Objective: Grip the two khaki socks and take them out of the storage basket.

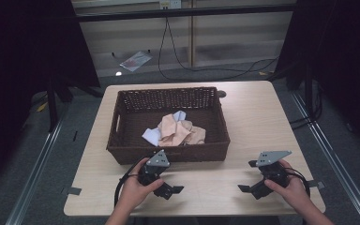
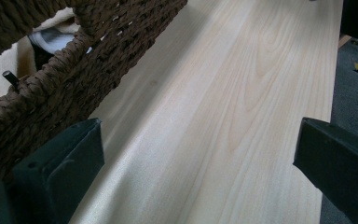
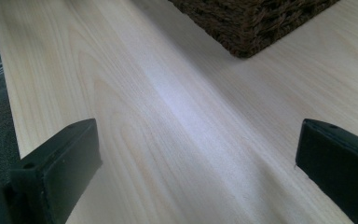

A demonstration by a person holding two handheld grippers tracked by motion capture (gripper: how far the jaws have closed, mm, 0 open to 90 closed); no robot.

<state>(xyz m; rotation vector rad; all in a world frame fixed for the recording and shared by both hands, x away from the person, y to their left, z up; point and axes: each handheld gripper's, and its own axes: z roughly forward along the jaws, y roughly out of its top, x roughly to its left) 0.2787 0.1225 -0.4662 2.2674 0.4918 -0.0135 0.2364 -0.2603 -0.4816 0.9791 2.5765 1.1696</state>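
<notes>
Cloths (image 1: 178, 130) lie crumpled in the basket (image 1: 122, 123) at mid-tabletop (image 1: 258, 122). Left gripper (image 1: 171, 188) and right gripper (image 1: 248, 188) rest on the near edge, well apart, jaws of both spread wide with nothing between them. Likely step: first reach into the basket. Lift the left gripper clear of the near wall, which stands just beside it, before moving in. Descend onto a raised fold of the peach cloth and close on one layer only

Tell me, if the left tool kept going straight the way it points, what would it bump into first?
Probably nothing. The left tool points along bare table, with the basket just off to one side. Its open jaws look likely to slide past the basket's wall, though depth is hard to judge.
</notes>
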